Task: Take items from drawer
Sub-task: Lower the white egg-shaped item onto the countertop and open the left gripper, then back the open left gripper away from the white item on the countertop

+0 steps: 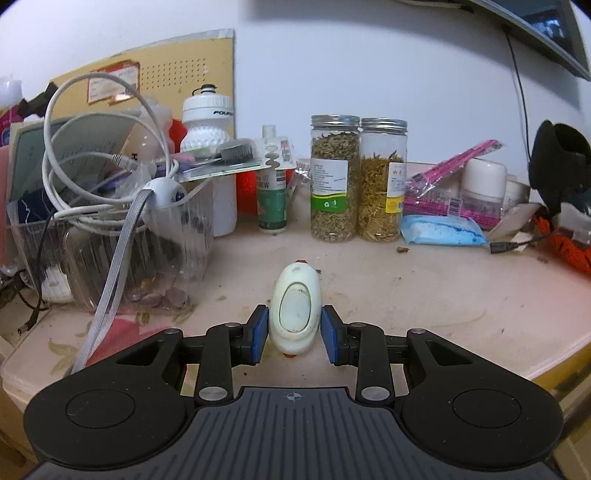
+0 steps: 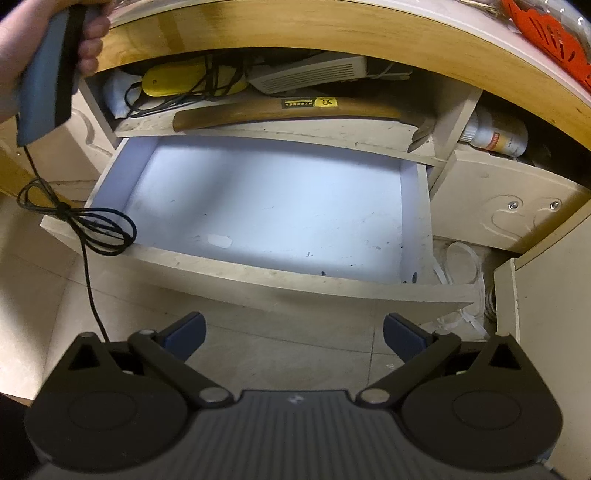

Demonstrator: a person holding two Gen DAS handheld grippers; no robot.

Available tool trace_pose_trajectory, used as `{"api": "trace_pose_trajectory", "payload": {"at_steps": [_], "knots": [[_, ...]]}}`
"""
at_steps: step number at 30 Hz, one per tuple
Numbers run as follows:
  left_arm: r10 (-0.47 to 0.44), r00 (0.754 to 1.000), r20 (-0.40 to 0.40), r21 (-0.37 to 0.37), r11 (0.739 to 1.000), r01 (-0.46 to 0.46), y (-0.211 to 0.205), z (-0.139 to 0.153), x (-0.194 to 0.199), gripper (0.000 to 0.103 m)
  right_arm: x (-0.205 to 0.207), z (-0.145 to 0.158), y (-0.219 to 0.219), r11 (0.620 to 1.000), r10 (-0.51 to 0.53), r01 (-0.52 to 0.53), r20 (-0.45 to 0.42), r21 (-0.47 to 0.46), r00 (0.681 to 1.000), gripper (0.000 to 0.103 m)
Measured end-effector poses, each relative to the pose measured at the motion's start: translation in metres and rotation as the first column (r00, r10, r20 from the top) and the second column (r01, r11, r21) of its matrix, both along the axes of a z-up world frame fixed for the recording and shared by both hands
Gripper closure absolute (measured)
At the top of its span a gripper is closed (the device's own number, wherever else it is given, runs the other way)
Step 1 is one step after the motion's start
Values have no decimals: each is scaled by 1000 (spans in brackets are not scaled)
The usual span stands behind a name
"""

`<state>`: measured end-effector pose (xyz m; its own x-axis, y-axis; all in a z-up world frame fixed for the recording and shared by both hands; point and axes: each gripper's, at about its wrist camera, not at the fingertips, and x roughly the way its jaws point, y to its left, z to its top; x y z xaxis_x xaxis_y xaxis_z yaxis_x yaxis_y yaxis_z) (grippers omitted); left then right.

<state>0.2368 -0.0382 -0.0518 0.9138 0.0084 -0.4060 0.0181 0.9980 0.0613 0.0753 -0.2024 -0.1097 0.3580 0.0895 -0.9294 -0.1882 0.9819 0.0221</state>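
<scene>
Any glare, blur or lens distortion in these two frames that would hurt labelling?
Left wrist view: sharp and evenly lit; fisheye bends the table edge; soft shadows behind the jars. Right wrist view: the drawer floor is washed out bluish-white at centre, the shelf above is dim, the straight tabletop edge bows strongly, and the hand in the corner is slightly soft.

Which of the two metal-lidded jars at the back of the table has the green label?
The left jar: its label ends in a green band, and its contents are greyish-green. The right jar beside it has a yellow label and golden contents.
</scene>
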Motion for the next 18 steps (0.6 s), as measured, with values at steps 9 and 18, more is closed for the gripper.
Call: {"api": "trace_pose_trajectory", "payload": {"at_steps": [9,18], "knots": [[-8,1000,20,23,1000,7,-4,1,-1,51,-1,1,2,1000,2,-2,-1,2,1000,0],[15,996,87,74,997,-22,-13,6,-7,14,-1,4,4,1000,5,-5,1,7,1000,0]]}}
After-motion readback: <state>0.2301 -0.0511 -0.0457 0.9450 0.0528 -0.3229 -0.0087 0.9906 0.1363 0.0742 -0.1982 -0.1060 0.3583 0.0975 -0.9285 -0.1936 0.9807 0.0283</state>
